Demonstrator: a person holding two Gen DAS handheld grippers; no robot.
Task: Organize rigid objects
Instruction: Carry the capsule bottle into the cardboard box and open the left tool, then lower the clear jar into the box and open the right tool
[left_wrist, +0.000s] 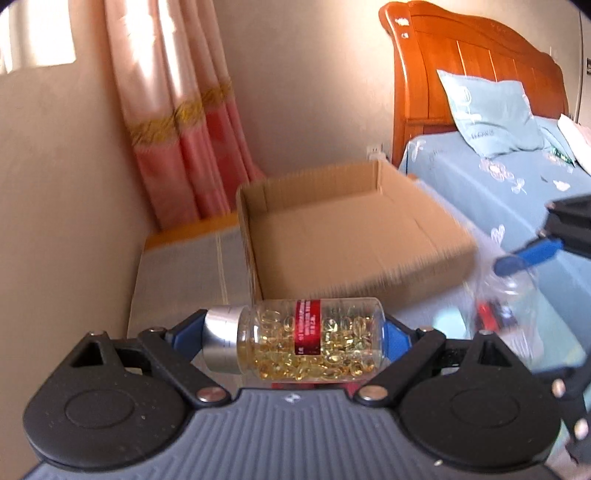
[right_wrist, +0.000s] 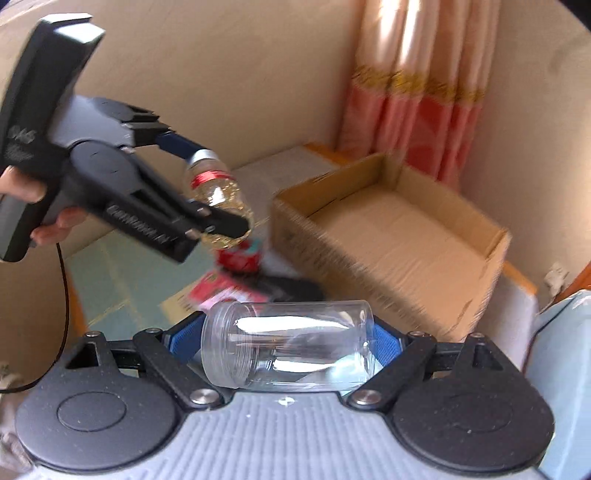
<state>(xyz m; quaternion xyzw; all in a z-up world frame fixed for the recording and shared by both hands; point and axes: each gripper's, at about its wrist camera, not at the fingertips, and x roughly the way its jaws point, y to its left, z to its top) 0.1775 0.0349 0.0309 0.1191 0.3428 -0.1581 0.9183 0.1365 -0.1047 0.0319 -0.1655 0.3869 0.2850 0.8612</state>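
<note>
My left gripper (left_wrist: 295, 338) is shut on a clear bottle of yellow capsules (left_wrist: 295, 339) with a silver cap and a red label, held sideways by its ends in the air. It also shows in the right wrist view (right_wrist: 218, 192). My right gripper (right_wrist: 288, 347) is shut on an empty clear plastic jar (right_wrist: 288, 347) without a lid, held sideways. An open, empty cardboard box (left_wrist: 343, 236) lies ahead of both grippers; in the right wrist view it (right_wrist: 388, 236) lies to the right of the capsule bottle.
Red packets (right_wrist: 236, 258) and a dark flat object (right_wrist: 291, 288) lie on the surface below. A bed with a blue sheet (left_wrist: 491, 192) and a wooden headboard (left_wrist: 461, 55) stands right of the box. Pink curtains (left_wrist: 184, 110) hang behind.
</note>
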